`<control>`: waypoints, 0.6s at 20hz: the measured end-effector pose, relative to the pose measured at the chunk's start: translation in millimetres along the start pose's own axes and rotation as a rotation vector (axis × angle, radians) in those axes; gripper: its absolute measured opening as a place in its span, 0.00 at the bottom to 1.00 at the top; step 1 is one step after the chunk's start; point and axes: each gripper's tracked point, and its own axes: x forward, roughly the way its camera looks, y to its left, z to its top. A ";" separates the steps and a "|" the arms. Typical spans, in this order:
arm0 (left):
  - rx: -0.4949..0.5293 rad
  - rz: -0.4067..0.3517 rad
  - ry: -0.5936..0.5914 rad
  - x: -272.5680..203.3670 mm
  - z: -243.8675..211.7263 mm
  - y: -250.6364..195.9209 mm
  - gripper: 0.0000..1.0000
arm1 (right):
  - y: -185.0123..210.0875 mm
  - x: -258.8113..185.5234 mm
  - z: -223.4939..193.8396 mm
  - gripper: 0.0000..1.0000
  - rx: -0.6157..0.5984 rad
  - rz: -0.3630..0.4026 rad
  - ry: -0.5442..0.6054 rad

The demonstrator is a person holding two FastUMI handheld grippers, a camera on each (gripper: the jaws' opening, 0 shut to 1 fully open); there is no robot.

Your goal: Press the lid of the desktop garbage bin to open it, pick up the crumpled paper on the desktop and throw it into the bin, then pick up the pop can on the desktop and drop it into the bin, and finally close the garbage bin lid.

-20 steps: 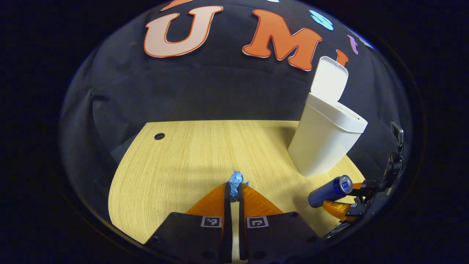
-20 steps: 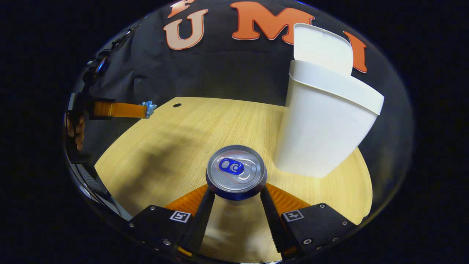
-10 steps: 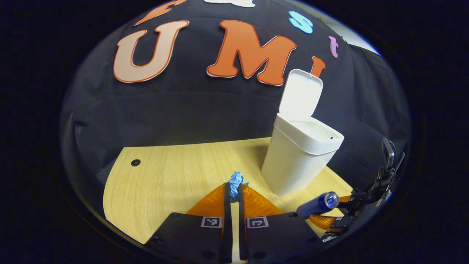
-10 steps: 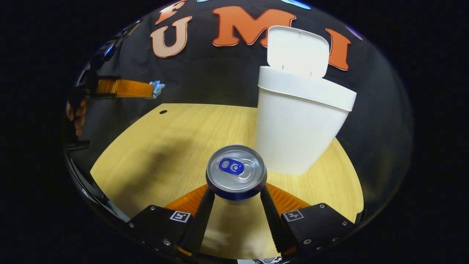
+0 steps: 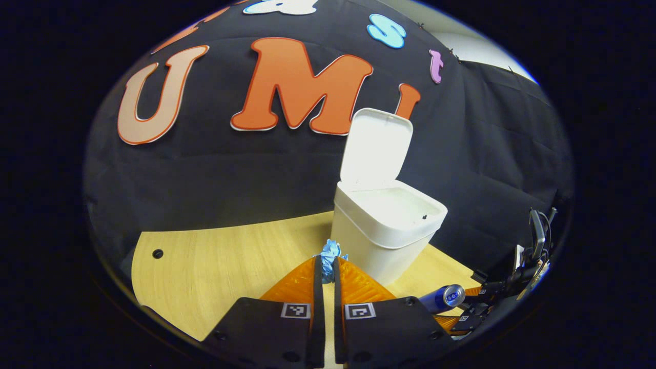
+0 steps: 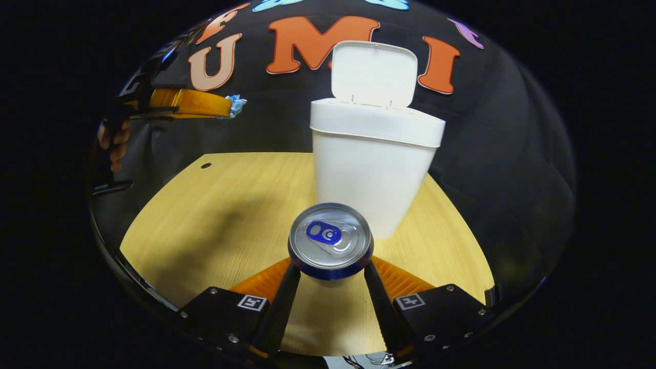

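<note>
The white garbage bin (image 5: 382,233) (image 6: 371,169) stands on the wooden table with its lid (image 5: 376,148) (image 6: 373,73) tipped up and open. My left gripper (image 5: 328,264) is shut on the blue crumpled paper (image 5: 330,251), held above the table to the bin's left. In the right gripper view that left gripper (image 6: 230,106) hangs at the upper left with the crumpled paper (image 6: 237,104) at its tips. My right gripper (image 6: 329,261) is shut on the blue pop can (image 6: 330,241), its silver top facing the camera. The left gripper view has the pop can (image 5: 441,298) lying sideways in the right gripper (image 5: 464,307), low right.
The light wooden table (image 6: 230,215) has a small round hole (image 6: 206,165) near its far left corner. A hand (image 6: 115,146) holds the left gripper at the left edge of the right gripper view.
Both grippers have risen. The left one with the paper has moved toward the bin, whose opening now shows from above. The right gripper with the can has swung to face the bin.
</note>
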 end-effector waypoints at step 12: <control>0.085 -0.140 -0.117 66.0 64.5 -85.7 0.10 | 3.2 -0.1 2.6 0.76 0.105 -0.130 0.002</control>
